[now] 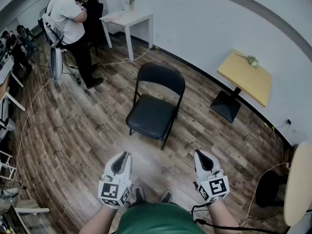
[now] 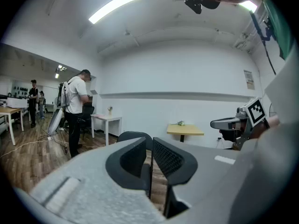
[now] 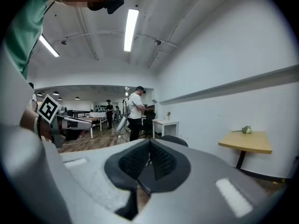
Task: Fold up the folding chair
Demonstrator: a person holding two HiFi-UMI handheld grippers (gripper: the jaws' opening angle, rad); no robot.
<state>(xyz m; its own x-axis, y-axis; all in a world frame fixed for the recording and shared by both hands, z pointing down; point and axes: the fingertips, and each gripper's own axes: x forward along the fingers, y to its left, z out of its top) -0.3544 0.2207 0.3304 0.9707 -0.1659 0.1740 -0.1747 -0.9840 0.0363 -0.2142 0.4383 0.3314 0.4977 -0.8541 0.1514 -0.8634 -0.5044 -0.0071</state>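
Floor: wood planks point(image 1: 73, 130) everywhere I looked.
Chair: the folding chair point(image 1: 155, 106) stood unfolded at my 12 o'clock, seat toward me, well apart from both claws.
Yellow table point(image 1: 245, 77): sat at 2 o'clock by the wall.
Left gripper point(image 1: 123, 157): at my 11, jaws pinched to a sliver, holding nothing.
Right gripper point(image 1: 202, 156): at my 1, jaws fully together, empty too.

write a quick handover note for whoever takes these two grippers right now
Left hand-held gripper: shut, empty, held low in front of the body.
Right hand-held gripper: shut, empty, level with the left one.
Folding chair: standing fully open on the wood floor, ahead of both grippers and clear of them, backrest on the far side.
Done: nothing yet; the chair is untouched.
Left: move in, take hold of the chair, and fold the seat up against the backrest.
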